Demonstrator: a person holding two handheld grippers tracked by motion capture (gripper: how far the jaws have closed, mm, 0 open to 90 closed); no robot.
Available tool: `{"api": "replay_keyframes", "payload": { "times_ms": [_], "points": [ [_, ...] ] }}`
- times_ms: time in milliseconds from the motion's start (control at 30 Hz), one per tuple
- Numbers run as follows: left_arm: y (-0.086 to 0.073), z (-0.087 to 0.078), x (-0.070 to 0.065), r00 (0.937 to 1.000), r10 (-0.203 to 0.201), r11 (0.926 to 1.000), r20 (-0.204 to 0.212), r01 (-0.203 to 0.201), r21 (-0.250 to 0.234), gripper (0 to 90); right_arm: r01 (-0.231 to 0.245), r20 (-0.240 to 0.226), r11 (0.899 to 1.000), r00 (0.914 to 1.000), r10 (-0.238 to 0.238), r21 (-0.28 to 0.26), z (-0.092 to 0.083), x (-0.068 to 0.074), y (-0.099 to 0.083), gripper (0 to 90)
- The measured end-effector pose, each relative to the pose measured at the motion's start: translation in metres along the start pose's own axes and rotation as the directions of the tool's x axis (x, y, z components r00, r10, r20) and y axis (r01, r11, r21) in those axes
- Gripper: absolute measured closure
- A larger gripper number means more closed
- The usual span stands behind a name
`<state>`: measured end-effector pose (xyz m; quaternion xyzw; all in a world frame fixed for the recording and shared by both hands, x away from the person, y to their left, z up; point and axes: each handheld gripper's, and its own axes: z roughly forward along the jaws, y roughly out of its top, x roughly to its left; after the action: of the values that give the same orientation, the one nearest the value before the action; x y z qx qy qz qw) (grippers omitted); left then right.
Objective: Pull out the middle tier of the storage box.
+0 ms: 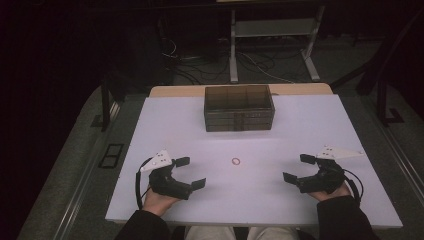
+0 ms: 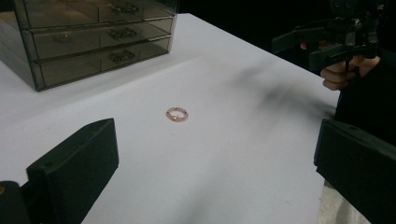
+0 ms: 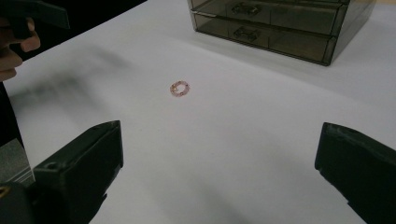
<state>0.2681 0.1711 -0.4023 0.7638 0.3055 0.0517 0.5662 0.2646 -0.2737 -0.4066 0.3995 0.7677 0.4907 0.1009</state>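
White worktop carries two things: one pink beaded ring and one smoky see-through drawer cabinet with three drawers stacked. The ring lies flat between my two tongs, ahead of both, touching neither. The cabinet stands well beyond the ring, at the far edge. My left tongs hang with jaws spread wide, holding nothing. My right tongs likewise gape empty. Count of tongs: two, one in each hand.

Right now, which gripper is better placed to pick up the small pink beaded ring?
Left, marginally. The left gripper sits slightly nearer the small pink beaded ring than the right gripper; both are open and aimed at it.
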Motion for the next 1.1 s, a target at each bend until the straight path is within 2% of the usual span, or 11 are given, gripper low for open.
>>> {"api": "replay_keyframes", "payload": {
  "times_ms": [200, 633, 733, 833, 1100],
  "points": [
    [0.004, -0.002, -0.001, 1.0, 0.001, 0.9998, -0.003, -0.001, 0.017, 0.0, -0.006, -0.001, 1.0, 1.0, 0.006, 0.003, -0.001, 0.0, 0.0, 0.4],
    [0.018, -0.006, 0.004, 1.0, -0.006, 0.9998, 0.0, 0.006, 0.021, 0.0, 0.006, 0.005, 1.0, 1.0, -0.006, 0.011, 0.001, 0.0, 0.0, 0.4],
    [0.022, -0.004, 0.005, 1.0, -0.005, 0.9997, 0.008, 0.005, 0.023, 0.0, 0.005, 0.007, 1.0, 1.0, -0.005, 0.013, 0.001, 0.0, 0.0, 0.4],
    [0.026, -0.002, 0.005, 0.9988, -0.03, 0.9994, 0.038, 0.03, 0.017, 0.0, 0.005, 0.008, 1.0, 1.0, -0.005, 0.013, 0.001, 0.001, -0.001, 0.4],
    [0.036, 0.005, 0.005, 0.998, -0.026, 0.9992, 0.057, 0.024, 0.031, 0.0, 0.011, 0.009, 1.0, 0.9999, -0.011, 0.009, 0.001, 0.001, 0.0, 0.4]
  ]
}}
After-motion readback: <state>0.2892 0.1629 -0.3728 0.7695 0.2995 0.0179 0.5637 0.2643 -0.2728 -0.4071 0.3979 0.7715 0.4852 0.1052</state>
